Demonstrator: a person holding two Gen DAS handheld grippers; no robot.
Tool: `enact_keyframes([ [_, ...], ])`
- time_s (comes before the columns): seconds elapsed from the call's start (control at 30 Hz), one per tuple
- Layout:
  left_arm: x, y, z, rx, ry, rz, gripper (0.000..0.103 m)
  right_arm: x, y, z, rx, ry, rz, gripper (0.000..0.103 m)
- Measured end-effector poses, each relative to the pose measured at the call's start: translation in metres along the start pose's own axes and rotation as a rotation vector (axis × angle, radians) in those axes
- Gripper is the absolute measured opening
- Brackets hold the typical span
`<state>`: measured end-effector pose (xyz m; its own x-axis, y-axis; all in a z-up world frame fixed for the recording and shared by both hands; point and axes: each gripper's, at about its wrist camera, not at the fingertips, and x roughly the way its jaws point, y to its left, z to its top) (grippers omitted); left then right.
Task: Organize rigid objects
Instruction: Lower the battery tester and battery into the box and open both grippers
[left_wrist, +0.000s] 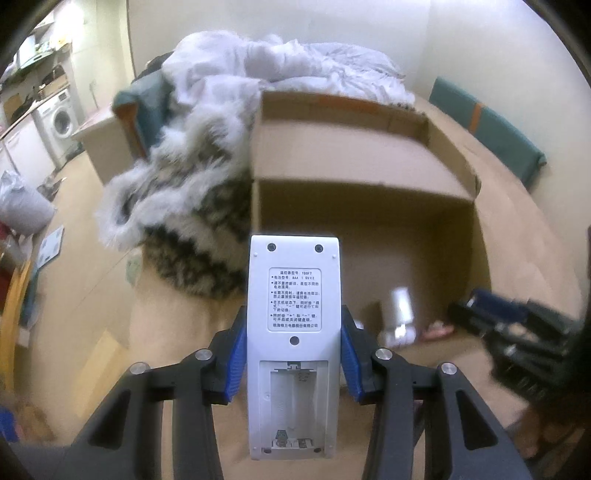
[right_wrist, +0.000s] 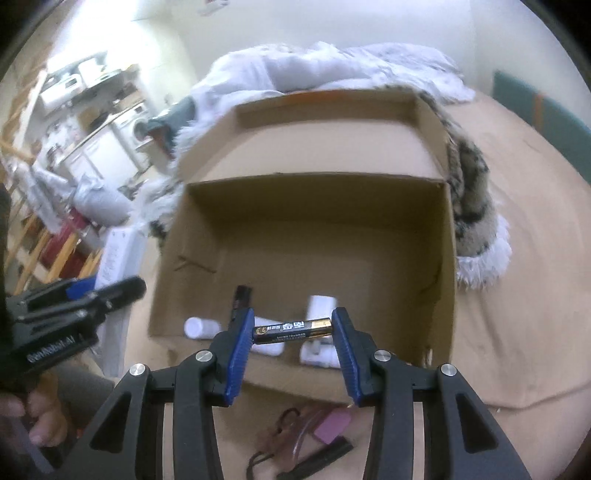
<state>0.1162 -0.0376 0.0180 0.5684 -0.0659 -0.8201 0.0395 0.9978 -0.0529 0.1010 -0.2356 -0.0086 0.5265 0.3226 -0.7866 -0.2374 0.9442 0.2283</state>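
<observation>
left tool (left_wrist: 293, 347) grips remote (left_wrist: 293, 332); right tool (right_wrist: 293, 328) grips battery (right_wrist: 291, 329).

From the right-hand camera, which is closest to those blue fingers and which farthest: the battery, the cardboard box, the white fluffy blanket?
1. Battery: clamped between the right gripper's fingers.
2. Cardboard box: just beyond, open, below the fingers.
3. White fluffy blanket: farthest, behind the box.

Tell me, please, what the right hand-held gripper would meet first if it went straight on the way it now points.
Probably the floor of the open cardboard box, near the white items lying there. The right hand-held gripper, clamping a battery end to end, aims into it, though depth is unclear.
</observation>
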Motion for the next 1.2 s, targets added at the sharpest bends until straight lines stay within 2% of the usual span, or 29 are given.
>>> enact_keyframes([
  [0.1, 0.011, -0.011, 0.01, 0.03, -0.021, 0.008, 0.041, 0.013, -0.008, 0.004, 0.017, 0.034, -0.036, 0.046],
  [0.2, 0.027, -0.017, 0.013, 0.034, -0.024, 0.009, 0.041, 0.025, -0.016, 0.004, 0.063, 0.072, -0.033, 0.046],
  [0.4, 0.051, -0.019, 0.008, 0.033, -0.029, -0.007, 0.041, 0.038, -0.013, 0.002, 0.048, 0.111, -0.047, 0.046],
  [0.57, 0.059, -0.021, 0.002, 0.042, -0.049, -0.017, 0.041, 0.049, -0.023, -0.002, 0.109, 0.16, -0.06, 0.046],
  [0.87, 0.075, -0.016, -0.005, 0.034, 0.008, 0.012, 0.041, 0.059, -0.025, -0.009, 0.143, 0.212, -0.07, 0.046],
  [1.13, 0.074, -0.021, -0.007, 0.055, 0.004, 0.03, 0.042, 0.065, -0.025, -0.008, 0.153, 0.23, -0.071, 0.046],
  [1.17, 0.075, -0.022, -0.008, 0.061, 0.014, 0.029, 0.044, 0.065, -0.023, -0.008, 0.155, 0.231, -0.07, 0.046],
  [1.2, 0.075, -0.023, -0.008, 0.064, 0.021, 0.034, 0.053, 0.066, -0.022, -0.007, 0.159, 0.232, -0.068, 0.046],
])
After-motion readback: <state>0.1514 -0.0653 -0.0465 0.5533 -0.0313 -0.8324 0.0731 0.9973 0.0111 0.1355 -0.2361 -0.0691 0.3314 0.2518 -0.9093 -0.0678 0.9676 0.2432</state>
